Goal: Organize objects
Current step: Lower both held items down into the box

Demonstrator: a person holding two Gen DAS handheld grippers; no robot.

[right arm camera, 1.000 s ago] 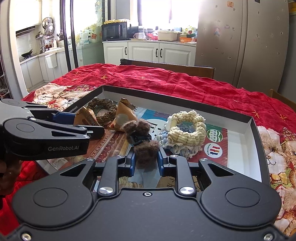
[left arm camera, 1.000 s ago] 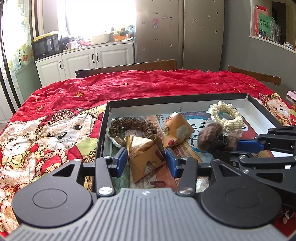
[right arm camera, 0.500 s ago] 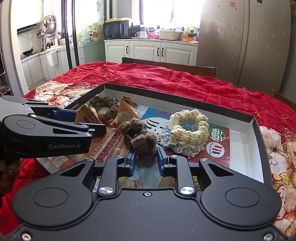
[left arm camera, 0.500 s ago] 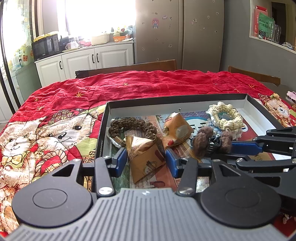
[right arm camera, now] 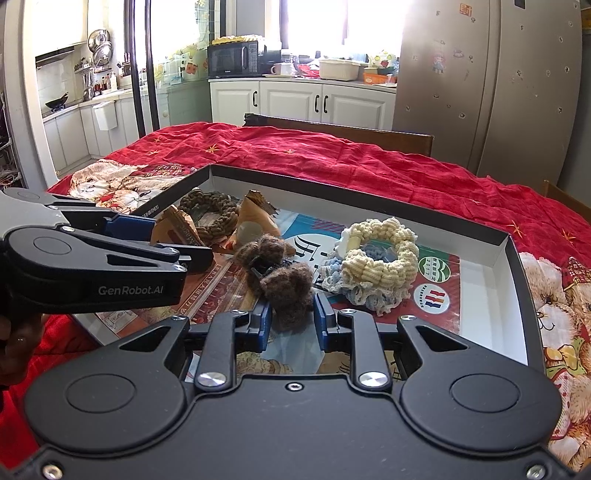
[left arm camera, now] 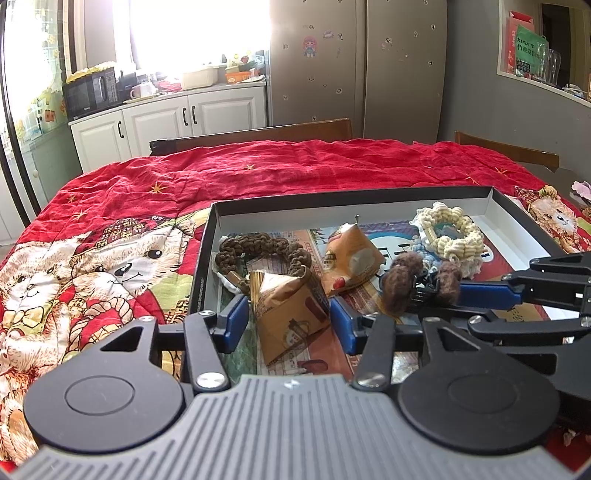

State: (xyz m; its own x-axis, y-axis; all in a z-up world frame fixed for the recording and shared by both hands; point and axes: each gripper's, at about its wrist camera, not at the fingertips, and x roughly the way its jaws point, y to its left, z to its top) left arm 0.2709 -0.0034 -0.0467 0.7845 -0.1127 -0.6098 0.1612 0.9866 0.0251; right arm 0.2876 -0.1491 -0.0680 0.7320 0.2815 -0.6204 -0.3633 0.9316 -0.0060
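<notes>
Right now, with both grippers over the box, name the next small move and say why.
Probably lift the left gripper clear. Its jaws are opening either side of the brown paper packet, which lies in the box, so it looks released. The right gripper is shut on the brown fuzzy clip.

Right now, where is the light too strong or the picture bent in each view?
Left wrist view: the kitchen window is blown out white and the black cardboard tray's rim bows. Right wrist view: its window glares too.
</notes>
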